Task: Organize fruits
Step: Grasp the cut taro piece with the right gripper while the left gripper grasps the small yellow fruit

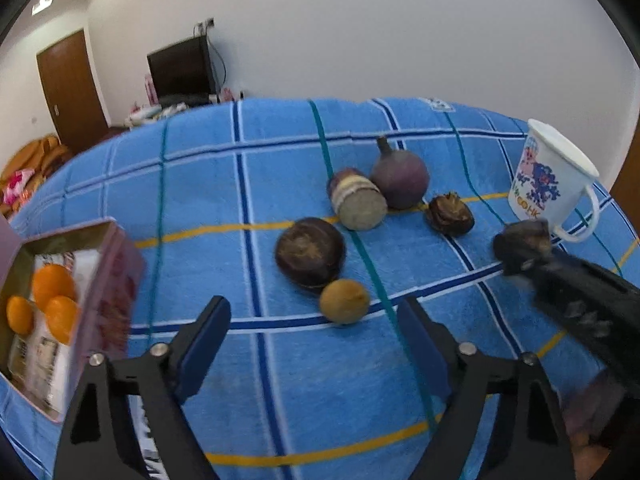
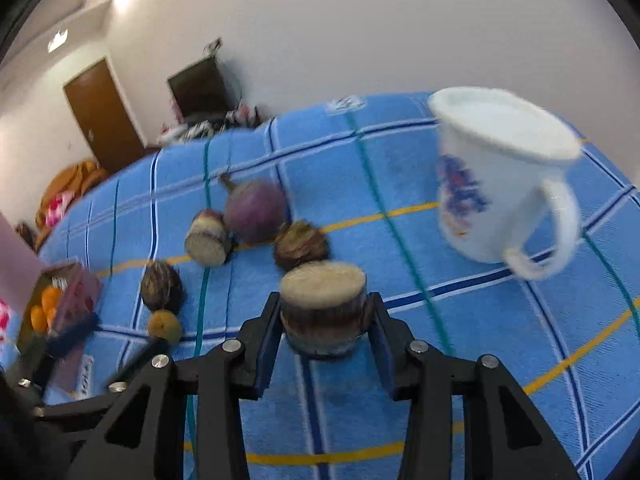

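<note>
The right gripper (image 2: 326, 332) fingers clamp a cut brown-skinned pale-faced root chunk (image 2: 323, 300). The left gripper (image 1: 314, 332) fingers gape wide, empty, a small round tan fruit (image 1: 344, 301) just ahead between them.

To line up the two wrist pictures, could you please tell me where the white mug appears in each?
Left wrist view: the white mug stands at the far right on the blue checked cloth, behind the right claw.
Right wrist view: the white mug is upper right, blurred, beyond the claw.
Shared landmark: the round purple fruit, left of the mug in both.
</note>
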Available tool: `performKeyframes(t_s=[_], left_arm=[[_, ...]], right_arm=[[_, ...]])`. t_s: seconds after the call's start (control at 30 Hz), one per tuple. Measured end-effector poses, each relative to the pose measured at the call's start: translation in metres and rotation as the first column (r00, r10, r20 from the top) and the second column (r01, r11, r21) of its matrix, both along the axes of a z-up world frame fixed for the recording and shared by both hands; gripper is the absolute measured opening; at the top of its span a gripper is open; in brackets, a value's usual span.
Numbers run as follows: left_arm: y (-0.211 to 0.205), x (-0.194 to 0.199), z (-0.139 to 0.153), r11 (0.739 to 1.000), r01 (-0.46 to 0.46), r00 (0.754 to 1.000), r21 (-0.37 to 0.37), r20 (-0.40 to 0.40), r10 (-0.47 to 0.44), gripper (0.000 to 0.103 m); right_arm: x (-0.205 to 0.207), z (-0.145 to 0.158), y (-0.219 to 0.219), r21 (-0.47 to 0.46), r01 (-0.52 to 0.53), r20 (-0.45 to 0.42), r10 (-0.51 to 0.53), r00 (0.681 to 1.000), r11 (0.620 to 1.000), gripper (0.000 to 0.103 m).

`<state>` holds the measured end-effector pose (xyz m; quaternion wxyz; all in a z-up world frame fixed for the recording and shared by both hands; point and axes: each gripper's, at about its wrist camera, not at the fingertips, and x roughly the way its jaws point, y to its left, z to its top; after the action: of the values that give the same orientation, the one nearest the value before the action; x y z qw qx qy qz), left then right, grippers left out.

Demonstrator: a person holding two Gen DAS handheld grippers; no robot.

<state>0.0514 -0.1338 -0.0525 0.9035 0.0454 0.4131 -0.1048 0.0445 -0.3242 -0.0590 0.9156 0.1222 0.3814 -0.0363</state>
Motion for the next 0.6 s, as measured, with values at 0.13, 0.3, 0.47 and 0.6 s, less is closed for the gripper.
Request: performKeyframes(t_s=[0.13,0.3,0.47,0.6], left_arm=[[-0.008,0.010,-0.007,1.000,-0.023,0.999,0.005,-0.028,0.023,0.070],[-0.009,0.017,-0.012,0.999,-0.027,0.998,-0.027,-0.056,0.026,0.044],[-0.002,0.012,-0.010,0.999,-0.015,0.999,-0.048,-0.052,0.013,0.029],[0.007,-0.002,-0.004,0.995,0.003,0.999,-0.095,-0.041,-0.007,0.029]], right_arm=[[-0.006,0.006,-0.010,0.021,0.037,0.027,-0.037,0.999,0.999,0.042],[-0.006,0.010,-0.009,-0.011,0.034,0.027,-0.034,0.999,0.999,0.041],[-0.006,0.005,-0.039,0.262,0.015,0.055,-0.030,0.998,0.965,0.041],[-0.008,0.002,-0.053,0.338,0.014,0.053,-0.034,0.998,0.941,0.046]])
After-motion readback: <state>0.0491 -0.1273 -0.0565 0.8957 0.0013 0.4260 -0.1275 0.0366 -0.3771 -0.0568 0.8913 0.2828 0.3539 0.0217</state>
